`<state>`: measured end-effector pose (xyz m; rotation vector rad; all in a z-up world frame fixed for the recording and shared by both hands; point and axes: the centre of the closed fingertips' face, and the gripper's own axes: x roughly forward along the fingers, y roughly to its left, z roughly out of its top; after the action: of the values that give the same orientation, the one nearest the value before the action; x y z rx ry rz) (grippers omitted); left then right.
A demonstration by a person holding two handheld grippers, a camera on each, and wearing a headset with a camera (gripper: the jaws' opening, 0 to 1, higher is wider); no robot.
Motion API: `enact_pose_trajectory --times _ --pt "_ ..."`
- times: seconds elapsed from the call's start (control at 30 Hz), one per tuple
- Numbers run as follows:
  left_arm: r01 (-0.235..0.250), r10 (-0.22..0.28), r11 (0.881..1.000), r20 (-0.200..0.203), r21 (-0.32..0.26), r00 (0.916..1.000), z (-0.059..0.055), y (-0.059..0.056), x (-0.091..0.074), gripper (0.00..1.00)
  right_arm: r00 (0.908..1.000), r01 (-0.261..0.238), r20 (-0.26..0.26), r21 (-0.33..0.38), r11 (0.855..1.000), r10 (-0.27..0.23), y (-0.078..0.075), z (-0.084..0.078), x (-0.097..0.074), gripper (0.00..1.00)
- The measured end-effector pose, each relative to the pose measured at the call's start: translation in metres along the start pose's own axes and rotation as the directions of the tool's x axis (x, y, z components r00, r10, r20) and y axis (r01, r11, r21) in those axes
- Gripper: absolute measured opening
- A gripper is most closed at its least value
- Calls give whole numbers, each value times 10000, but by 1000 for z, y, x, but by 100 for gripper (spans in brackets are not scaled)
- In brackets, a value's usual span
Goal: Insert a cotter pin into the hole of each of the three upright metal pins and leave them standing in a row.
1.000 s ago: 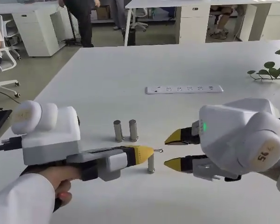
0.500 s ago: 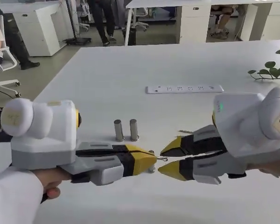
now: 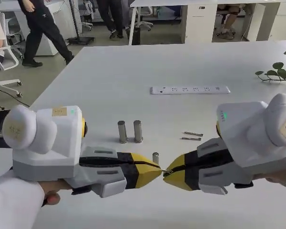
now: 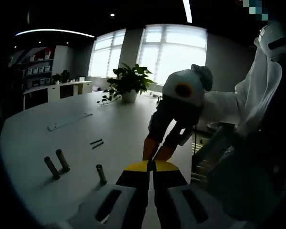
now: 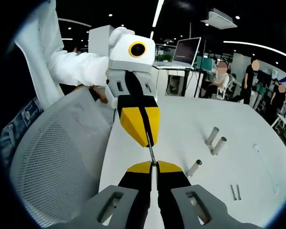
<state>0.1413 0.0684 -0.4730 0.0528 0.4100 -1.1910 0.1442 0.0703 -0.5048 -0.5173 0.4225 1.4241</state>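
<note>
My left gripper and right gripper meet tip to tip above the table's near side. A thin cotter pin bridges the two tips. The left gripper is shut on one end of it, and the right gripper is shut on the other end. Two upright metal pins stand side by side. A third metal pin stands alone just behind the joined tips. In the left gripper view my left gripper faces the right gripper.
Two spare cotter pins lie on the white table to the right of the metal pins. A white power strip lies farther back. A leafy sprig sits at the right edge. People and office chairs are beyond the table.
The right gripper has moved left and shut its open jaws on the free end of the cotter pin. The left gripper has kept hold of the cotter pin.
</note>
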Motion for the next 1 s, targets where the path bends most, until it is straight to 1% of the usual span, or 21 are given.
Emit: enact_pose_trajectory --times 0.03,0.13,0.2,0.23,0.27,0.33,0.43,0.5,0.73,0.9,1.0 --pt "29 -29 10000 -46 8 10000 -1 0 0 0 9999 -80 -97 -86 9999 79 1 -1 1 0" --pt "218 -214 9997 -361 103 9991 -6 0 0 0 9993 -326 -198 -247 9992 321 5 -2 1 0" --pt "467 -440 9981 -692 389 9966 -10 -1 0 0 9984 -545 -185 -310 9980 540 8 0 1 0" --pt "563 -520 9970 -771 541 9957 -10 -2 0 0 9981 -585 -209 -341 9977 579 8 0 0 0" --pt "590 -543 9967 -812 566 9952 -10 -2 0 0 9979 -608 -232 -381 9974 599 8 0 0 0" --pt "717 -665 9955 -822 614 9944 -9 -2 1 0 9974 -686 -253 -387 9969 676 8 0 -1 0" --pt "789 -722 9943 -919 711 9931 -9 -1 2 0 9972 -704 -276 -358 9969 694 7 0 -3 0" --pt "847 -777 9931 -868 807 9932 -8 -2 4 0 9970 -707 -337 -390 9967 694 6 0 -5 0" --pt "1014 -912 9896 -992 1024 9909 -12 -4 9 0 9960 -755 -515 -466 9961 731 6 -2 -10 0" --pt "1082 -978 9884 -984 1070 9903 -11 -6 12 0 9951 -776 -647 -480 9958 744 7 -4 -12 0" --pt "1106 -1018 9893 -932 949 9904 -11 -6 13 0 9954 -778 -604 -479 9958 749 7 -4 -13 0"
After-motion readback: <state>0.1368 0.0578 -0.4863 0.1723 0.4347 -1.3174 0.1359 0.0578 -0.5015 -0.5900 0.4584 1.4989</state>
